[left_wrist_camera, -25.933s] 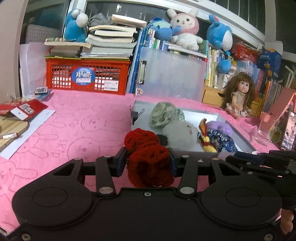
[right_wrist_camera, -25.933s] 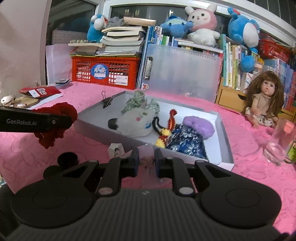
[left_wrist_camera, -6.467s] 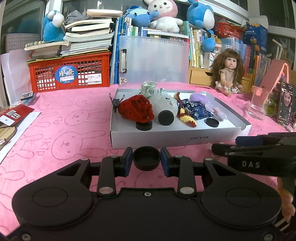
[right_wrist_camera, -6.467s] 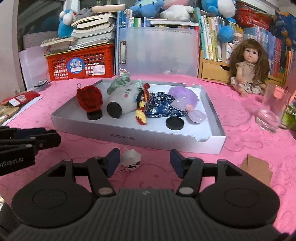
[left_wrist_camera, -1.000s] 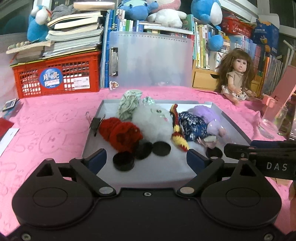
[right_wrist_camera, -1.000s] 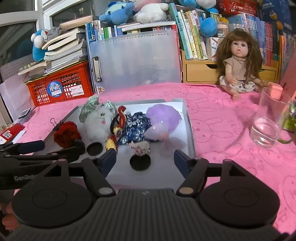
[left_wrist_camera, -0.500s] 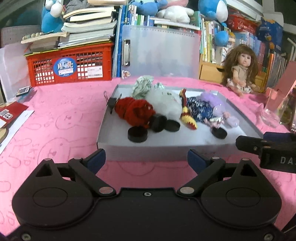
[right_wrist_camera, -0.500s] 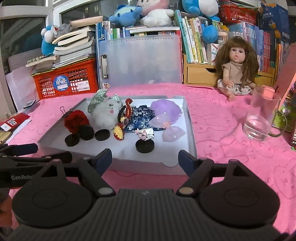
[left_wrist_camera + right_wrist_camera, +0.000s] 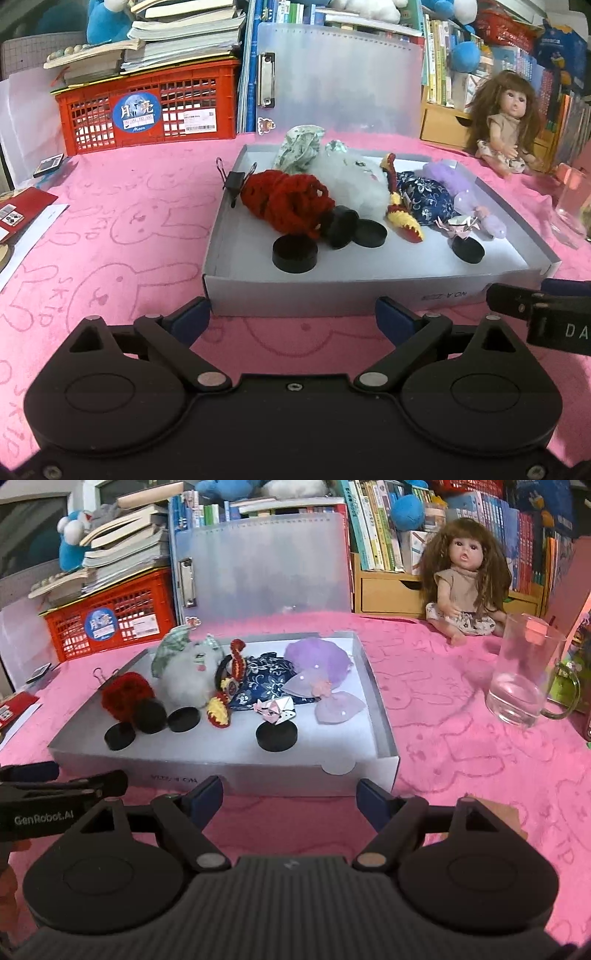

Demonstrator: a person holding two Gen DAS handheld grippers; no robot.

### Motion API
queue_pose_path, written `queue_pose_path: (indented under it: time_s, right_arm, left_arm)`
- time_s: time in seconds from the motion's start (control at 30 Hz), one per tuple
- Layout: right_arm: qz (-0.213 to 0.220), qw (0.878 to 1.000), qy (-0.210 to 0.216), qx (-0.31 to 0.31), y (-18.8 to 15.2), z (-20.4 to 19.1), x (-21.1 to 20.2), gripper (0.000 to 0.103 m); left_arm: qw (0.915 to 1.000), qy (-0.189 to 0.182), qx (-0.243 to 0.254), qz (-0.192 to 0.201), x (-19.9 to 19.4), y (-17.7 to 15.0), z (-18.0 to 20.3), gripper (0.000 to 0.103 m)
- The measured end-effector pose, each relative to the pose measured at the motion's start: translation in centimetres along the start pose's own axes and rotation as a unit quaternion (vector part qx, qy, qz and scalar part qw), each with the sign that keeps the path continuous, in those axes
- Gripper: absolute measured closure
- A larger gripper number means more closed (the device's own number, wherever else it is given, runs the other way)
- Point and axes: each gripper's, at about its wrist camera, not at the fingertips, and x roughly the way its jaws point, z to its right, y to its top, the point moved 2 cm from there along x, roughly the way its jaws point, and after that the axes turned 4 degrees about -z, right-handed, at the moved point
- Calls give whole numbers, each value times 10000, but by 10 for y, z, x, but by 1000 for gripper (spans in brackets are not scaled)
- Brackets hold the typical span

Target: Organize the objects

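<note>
Nearest, the left tool and right tool both gape wide with nothing between their fingers, poised over the pink surface just short of the grey tray. Inside the tray lie black discs near its front wall, then a red crochet piece, a grey plush, a blue pouch and purple pieces. Far right sits a doll.

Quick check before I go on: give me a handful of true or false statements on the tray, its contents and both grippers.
1. The red crochet toy lies inside the grey tray. True.
2. The left gripper is shut on a black cap. False: it is open and holds nothing.
3. The glass mug stands in the tray. False: it stands on the pink cloth beside it.
4. The right gripper is open and empty. True.
5. A small paper figure sits behind a black cap. True.
</note>
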Motion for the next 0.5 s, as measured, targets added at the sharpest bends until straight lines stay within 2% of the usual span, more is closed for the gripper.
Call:
queue_pose_path:
  time_s: [0.33, 0.5]
  right_arm:
    - [-119, 9998, -114, -109, 14, -2, 23, 15]
    - [-119, 9995, -173, -255, 8, -8, 26, 12]
  left_arm:
    - [9997, 234, 105, -34, 22, 12, 9, 3]
    - [9997, 206, 33, -101, 26, 13, 7, 1]
